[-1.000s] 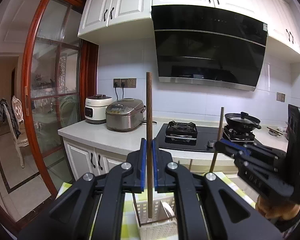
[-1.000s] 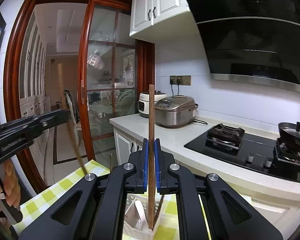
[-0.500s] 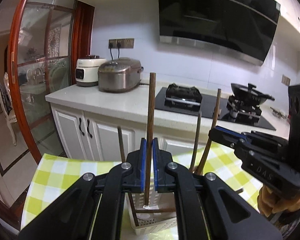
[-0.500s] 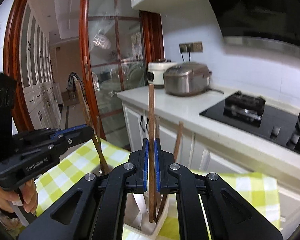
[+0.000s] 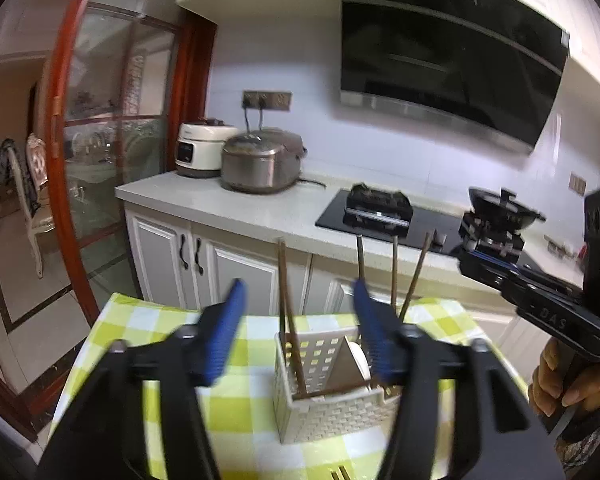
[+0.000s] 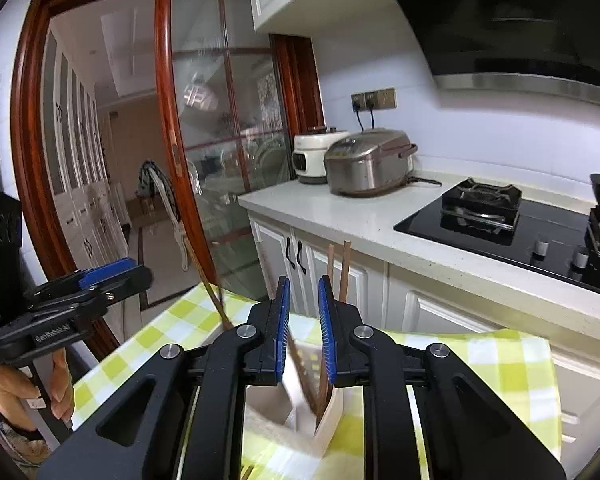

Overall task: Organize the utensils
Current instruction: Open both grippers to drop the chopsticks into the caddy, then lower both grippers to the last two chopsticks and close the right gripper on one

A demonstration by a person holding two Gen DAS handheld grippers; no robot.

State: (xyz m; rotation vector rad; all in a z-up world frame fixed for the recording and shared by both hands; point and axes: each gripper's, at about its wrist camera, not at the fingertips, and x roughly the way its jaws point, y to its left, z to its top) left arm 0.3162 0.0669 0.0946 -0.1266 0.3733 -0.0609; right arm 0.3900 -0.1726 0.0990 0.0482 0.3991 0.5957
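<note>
A white perforated utensil basket stands on a yellow-green checked tablecloth with several brown chopsticks upright in it. My left gripper hangs just above it, its jaws opening wide. Two chopsticks rise between the blue pads, touching neither. My right gripper is over the same basket, its jaws opening a narrow gap with nothing pressed between the pads. Two chopsticks stand just behind its right pad. Each wrist view shows the other gripper: the right gripper and the left gripper, each held by a hand.
Behind the table runs a white counter with two rice cookers, a black gas hob and a pan. A red-framed glass door stands to the left, cabinets below the counter.
Both grippers sank toward the basket with a chopstick pinched upright in each. Now both sets of jaws have parted and the chopsticks stand free in the basket.
</note>
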